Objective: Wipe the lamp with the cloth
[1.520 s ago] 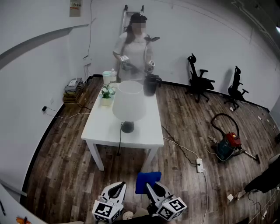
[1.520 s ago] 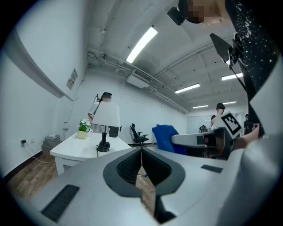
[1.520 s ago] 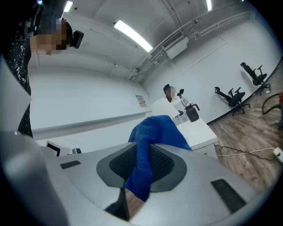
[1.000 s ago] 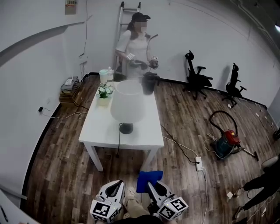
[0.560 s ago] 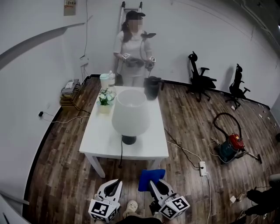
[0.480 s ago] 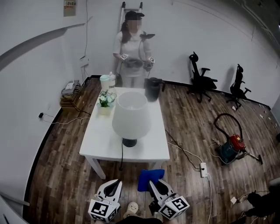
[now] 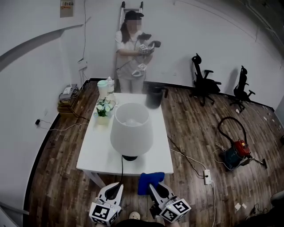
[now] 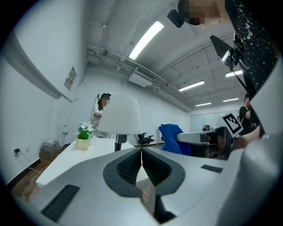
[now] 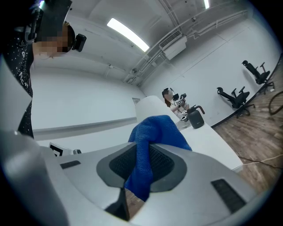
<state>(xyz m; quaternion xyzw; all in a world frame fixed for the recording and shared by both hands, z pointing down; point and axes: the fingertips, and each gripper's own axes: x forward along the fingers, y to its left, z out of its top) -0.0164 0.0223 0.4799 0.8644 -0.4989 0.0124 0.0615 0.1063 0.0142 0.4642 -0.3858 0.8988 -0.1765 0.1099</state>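
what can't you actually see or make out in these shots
Lamp base: head view, mostly hidden under the shade.
Lamp: right gripper view, nearly all behind the cloth clamped in the right gripper.
Wall notice: head view, too small to read.
Table: left gripper view, its right part covered by the shut left gripper.

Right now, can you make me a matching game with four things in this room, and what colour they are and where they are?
Things:
1. cloth
2. lamp
3. jug
4. vacuum cleaner

Colour and place:
A. red, on the floor
B. black, at the far end of the table
C. blue, pinched in the right gripper
D. white, standing near the table's near edge

Pairs: 1-C, 2-D, 3-B, 4-A
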